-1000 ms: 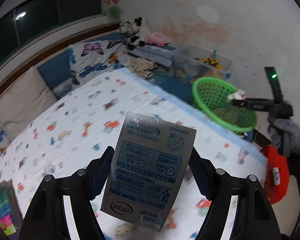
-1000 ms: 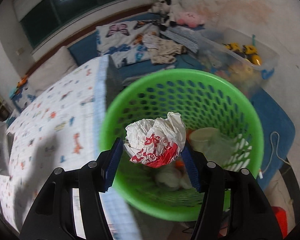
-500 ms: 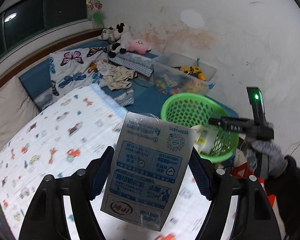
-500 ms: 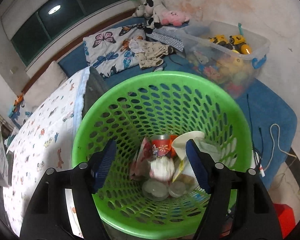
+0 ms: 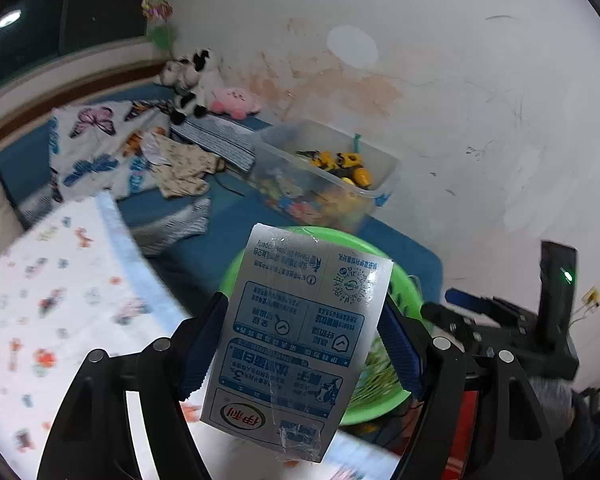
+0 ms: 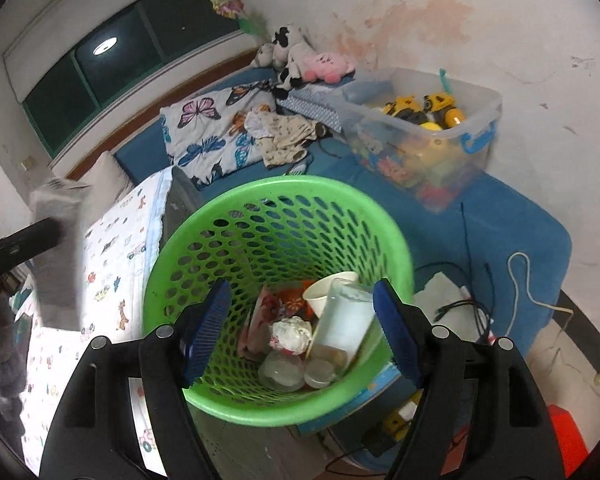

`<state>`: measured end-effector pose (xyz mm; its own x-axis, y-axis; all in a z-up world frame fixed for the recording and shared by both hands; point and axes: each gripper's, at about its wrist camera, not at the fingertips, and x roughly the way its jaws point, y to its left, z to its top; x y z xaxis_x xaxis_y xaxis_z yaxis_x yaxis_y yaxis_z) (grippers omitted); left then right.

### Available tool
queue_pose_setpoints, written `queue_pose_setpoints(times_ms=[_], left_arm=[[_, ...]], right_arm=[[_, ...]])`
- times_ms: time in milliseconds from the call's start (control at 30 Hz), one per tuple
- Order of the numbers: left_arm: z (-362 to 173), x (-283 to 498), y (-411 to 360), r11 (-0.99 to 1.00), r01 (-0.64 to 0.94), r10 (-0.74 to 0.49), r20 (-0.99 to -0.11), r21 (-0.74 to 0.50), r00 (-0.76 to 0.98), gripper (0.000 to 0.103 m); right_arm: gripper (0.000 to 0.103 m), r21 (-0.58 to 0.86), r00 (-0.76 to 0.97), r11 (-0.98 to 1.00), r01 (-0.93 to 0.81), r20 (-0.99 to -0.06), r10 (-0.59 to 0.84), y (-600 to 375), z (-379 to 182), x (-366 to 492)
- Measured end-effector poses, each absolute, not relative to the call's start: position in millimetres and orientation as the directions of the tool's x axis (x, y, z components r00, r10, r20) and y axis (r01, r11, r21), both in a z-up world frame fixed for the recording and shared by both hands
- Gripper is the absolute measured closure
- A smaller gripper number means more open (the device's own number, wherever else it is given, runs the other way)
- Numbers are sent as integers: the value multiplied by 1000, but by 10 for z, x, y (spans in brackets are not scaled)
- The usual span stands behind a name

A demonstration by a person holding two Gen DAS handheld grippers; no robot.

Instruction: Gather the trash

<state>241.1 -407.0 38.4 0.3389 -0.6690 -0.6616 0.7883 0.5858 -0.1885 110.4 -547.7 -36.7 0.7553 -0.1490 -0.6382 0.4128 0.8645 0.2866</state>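
My left gripper (image 5: 302, 344) is shut on a grey and blue milk carton (image 5: 296, 340), held in the air just before the green basket (image 5: 400, 292). The carton hides most of the basket in the left wrist view. My right gripper (image 6: 302, 330) is open and empty above the green basket (image 6: 220, 220), which holds a crumpled white and red wrapper (image 6: 290, 332), a paper cup (image 6: 324, 292), a clear plastic cup (image 6: 346, 320) and other trash. The carton (image 6: 56, 256) and left gripper show blurred at the left of the right wrist view.
The bed with a cartoon-print sheet (image 5: 52, 300) lies left of the basket. A clear toy bin (image 6: 424, 136) sits on the blue mat (image 6: 512, 220) behind it. Cables (image 6: 472, 280) and a red stool (image 6: 568, 436) are on the floor at right. Plush toys (image 6: 300, 60) sit by the wall.
The right gripper opened and dropped the white and red wrapper into the basket, then drew back slightly. The left gripper carried the carton from over the bed to the basket.
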Motion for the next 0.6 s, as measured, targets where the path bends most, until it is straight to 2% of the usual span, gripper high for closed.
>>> queue_pose_setpoints(times_ms=[300,367,433,600], left_arm=[[17,2444,-4616,573,769,-681,-686,-283,254,31],[-58,2423,-4688,575,763,-679,-692,-295,244,28],[-97,2417,-4700,569,756,-693,-684,-324,228,20],[-116,2425,-4646,553,729,-728,-660,-403,187,18]], right_arm=[[30,263,763,866,426,-619,-187,-5465,-356,824],[30,272,765,861,430,-616,-188,-5477,-360,763],[30,283,769,856,433,-611,-188,-5482,-364,696],[30,294,771,849,440,-608,-189,-5456,-385,577]])
